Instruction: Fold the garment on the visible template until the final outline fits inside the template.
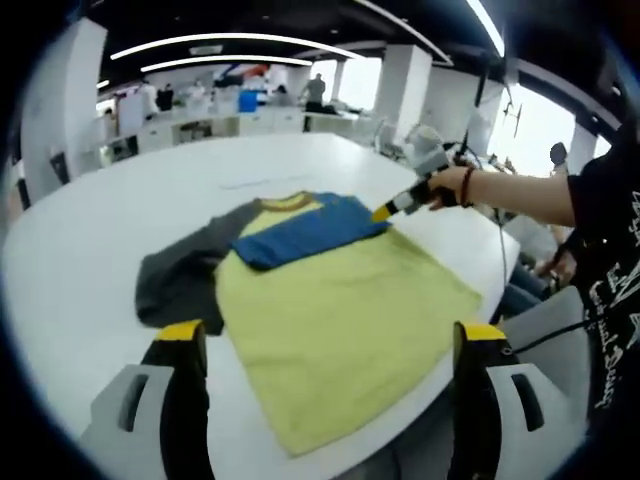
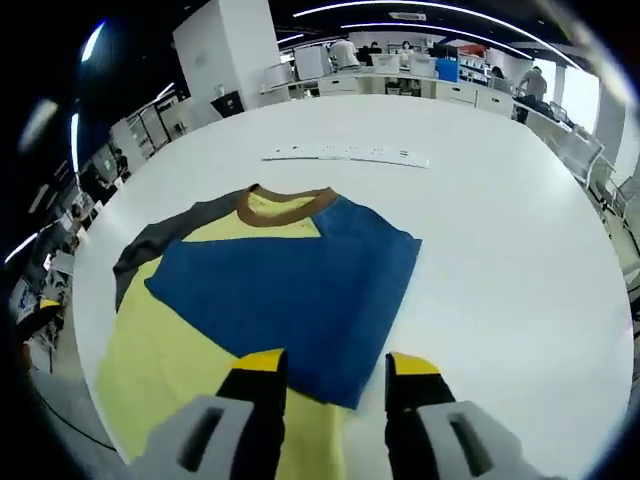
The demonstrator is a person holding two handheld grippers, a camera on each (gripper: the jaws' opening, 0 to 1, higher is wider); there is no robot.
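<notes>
Garment (image 2: pixel 280 290): lying flat on white table (image 2: pixel 500 250), blue sleeve folded across yellow body.
Right gripper (image 2: pixel 328 372): hovering over blue sleeve's near edge, jaws parted, holding nothing.
Left gripper (image 1: pixel 330 335): jaws spreading wide above yellow hem, empty.

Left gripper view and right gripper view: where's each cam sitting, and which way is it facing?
Left gripper view: rides the left hand-held gripper, held back from the table, facing the shirt; the person's hand brings in the right hand-held gripper.
Right gripper view: rides the right hand-held gripper, low over the blue sleeve.
Shared: shirt, table.
</notes>
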